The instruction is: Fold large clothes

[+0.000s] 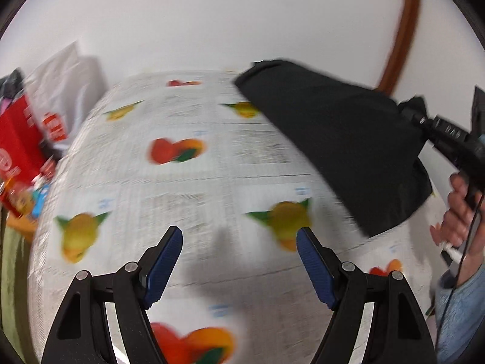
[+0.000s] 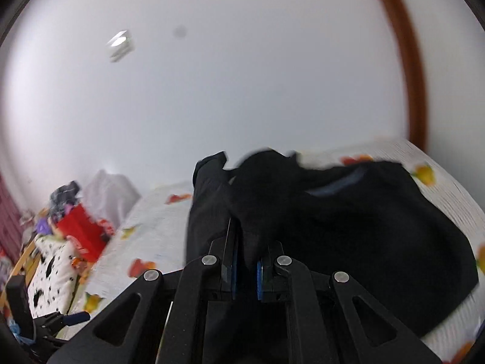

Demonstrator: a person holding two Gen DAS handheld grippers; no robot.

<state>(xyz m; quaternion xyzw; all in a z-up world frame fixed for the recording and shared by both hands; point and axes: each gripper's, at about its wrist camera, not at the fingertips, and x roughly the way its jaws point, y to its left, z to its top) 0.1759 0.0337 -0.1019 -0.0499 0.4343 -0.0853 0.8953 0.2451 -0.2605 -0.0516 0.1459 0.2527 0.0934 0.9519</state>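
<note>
A large black garment (image 1: 339, 139) hangs in the air at the right of the left wrist view, lifted off the table. My right gripper (image 1: 424, 121) is shut on its upper edge there. In the right wrist view the right gripper (image 2: 246, 261) is shut on bunched black cloth, and the black garment (image 2: 348, 227) spreads away over the table, with a blue stripe showing near its collar. My left gripper (image 1: 239, 242) is open and empty, low over the table, left of the garment. The left gripper also shows at the lower left of the right wrist view (image 2: 57, 321).
The table (image 1: 188, 182) has a white cloth printed with fruit. A red box (image 1: 18, 139) and white plastic bags (image 1: 69, 85) are piled at the left. A spotted black-and-white cushion (image 2: 51, 270) sits on a chair beside the table. A white wall and brown door frame (image 1: 403, 30) stand behind.
</note>
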